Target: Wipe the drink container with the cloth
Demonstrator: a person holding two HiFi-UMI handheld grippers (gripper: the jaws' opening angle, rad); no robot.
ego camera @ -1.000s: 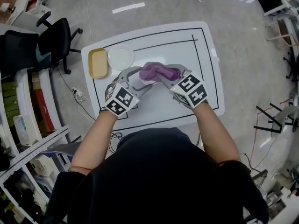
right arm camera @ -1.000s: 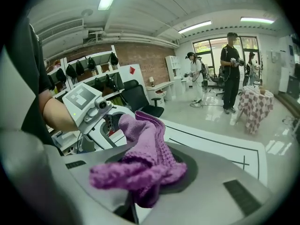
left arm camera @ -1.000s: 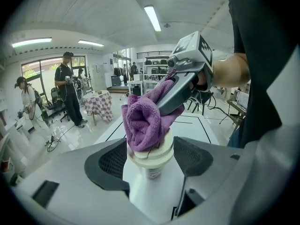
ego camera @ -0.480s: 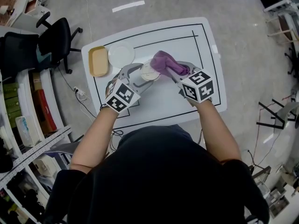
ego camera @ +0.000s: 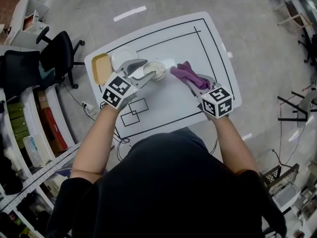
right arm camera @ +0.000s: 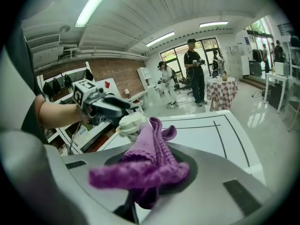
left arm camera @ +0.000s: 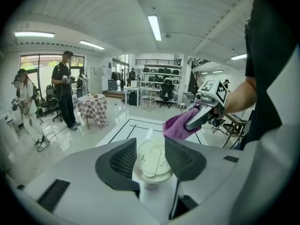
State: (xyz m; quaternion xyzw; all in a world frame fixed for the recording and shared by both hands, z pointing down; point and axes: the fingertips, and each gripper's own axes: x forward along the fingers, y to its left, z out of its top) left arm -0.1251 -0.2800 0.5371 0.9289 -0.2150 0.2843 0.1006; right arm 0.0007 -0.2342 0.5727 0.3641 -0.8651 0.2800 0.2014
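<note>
With the left gripper [left arm camera: 150, 147] having just closed its jaws on the drink container [ego camera: 159, 69] near the tabletop's [ego camera: 173, 103] far left corner (a high hold, seemingly at lid level) and the right gripper [ego camera: 194, 81] clamping the purple cloth [right arm camera: 150, 158], a hard wipe could tip or twist the container loose.

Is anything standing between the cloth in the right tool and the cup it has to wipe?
Nothing visible does. Only bare table lies between the cloth in the right tool and the cup. The left tool, whose jaws have just been closing, grips the cup by its sides, leaving the face toward the cloth uncovered.
</note>
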